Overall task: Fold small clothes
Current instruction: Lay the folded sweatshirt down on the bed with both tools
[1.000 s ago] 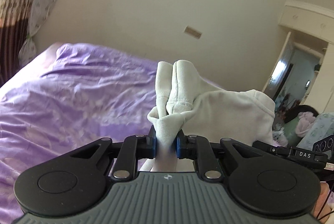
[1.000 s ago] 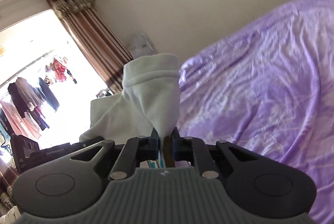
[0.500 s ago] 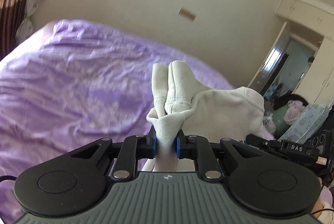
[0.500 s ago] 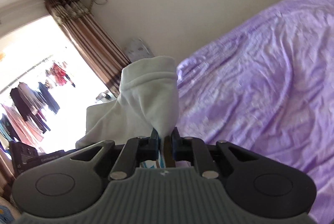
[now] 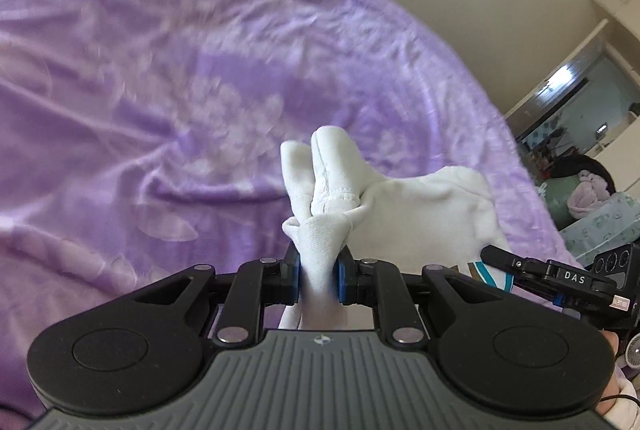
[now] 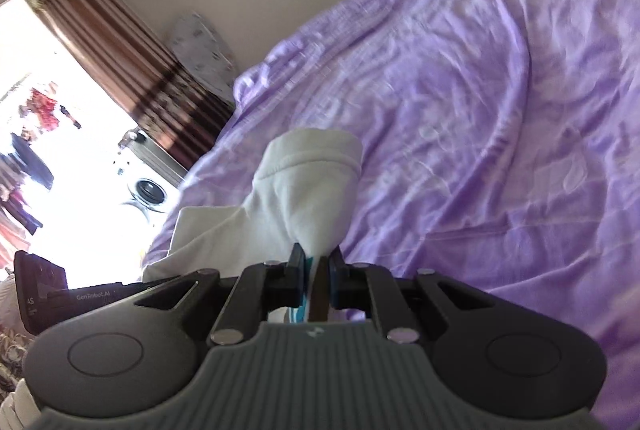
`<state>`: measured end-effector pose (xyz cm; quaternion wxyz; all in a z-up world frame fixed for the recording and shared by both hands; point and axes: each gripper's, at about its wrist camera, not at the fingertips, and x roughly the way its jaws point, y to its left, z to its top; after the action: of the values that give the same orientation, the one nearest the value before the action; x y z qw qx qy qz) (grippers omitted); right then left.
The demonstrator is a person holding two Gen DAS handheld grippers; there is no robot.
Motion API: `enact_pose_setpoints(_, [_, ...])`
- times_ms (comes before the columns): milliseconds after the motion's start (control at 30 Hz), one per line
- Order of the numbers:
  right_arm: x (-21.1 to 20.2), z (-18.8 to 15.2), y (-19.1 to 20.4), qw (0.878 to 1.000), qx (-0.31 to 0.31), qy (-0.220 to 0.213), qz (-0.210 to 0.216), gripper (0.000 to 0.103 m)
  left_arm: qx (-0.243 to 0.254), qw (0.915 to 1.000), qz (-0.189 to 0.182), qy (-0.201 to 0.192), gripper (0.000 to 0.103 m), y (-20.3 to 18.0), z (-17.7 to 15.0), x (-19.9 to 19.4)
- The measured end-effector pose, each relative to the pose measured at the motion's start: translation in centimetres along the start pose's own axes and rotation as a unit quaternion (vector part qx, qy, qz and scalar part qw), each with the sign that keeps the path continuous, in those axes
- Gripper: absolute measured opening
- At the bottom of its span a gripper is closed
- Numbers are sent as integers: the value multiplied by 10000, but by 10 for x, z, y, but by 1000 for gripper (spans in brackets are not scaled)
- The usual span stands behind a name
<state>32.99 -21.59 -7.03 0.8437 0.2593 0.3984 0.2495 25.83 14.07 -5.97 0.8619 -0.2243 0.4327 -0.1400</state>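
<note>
A small white garment (image 5: 404, 205) hangs stretched between my two grippers above a purple bedsheet (image 5: 160, 89). My left gripper (image 5: 318, 270) is shut on one bunched corner of it. My right gripper (image 6: 316, 266) is shut on the other corner of the white garment (image 6: 304, 189), where a teal trim shows between the jaws. The right gripper (image 5: 560, 278) shows at the right edge of the left wrist view, and the left gripper (image 6: 60, 294) at the left edge of the right wrist view.
The purple bedsheet (image 6: 480, 109) fills most of both views, wrinkled. A brown curtain (image 6: 112, 45) and bright window are at the left in the right wrist view. A wardrobe and doorway (image 5: 580, 101) are at the right. A beige wall is behind the bed.
Both grippers have tilted down toward the bed with the garment held; the sheet now fills more of each view and the wall less. The grip on both corners is unchanged.
</note>
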Motion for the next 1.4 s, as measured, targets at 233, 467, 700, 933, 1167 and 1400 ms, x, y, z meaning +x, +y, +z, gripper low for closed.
enact_pose_setpoints(233, [63, -6, -52, 9978, 378, 464, -283, 7, -242, 9979, 238, 543, 26, 35, -2, 45])
enact_pose_setpoints(467, [71, -11, -63, 9964, 305, 449, -652, 24, -42, 9963, 746, 421, 43, 23, -4, 27])
enact_pose_setpoints(700, [11, -23, -23, 9923, -305, 114, -1198, 27, 220, 9900, 1382, 177, 43, -20, -18, -25])
enact_pose_setpoints(933, [-50, -77, 35, 9889, -976, 92, -1116, 18, 533, 9891, 1374, -35, 28, -75, -73, -76])
enact_pose_setpoints(1167, [-79, -143, 67, 9809, -1487, 234, -1235, 10, 785, 9826, 1683, -60, 24, -84, -142, -89])
enact_pose_setpoints(1400, [-76, -185, 62, 9697, -1717, 503, -1665, 10, 748, 9788, 1903, 99, 24, -71, -169, -79])
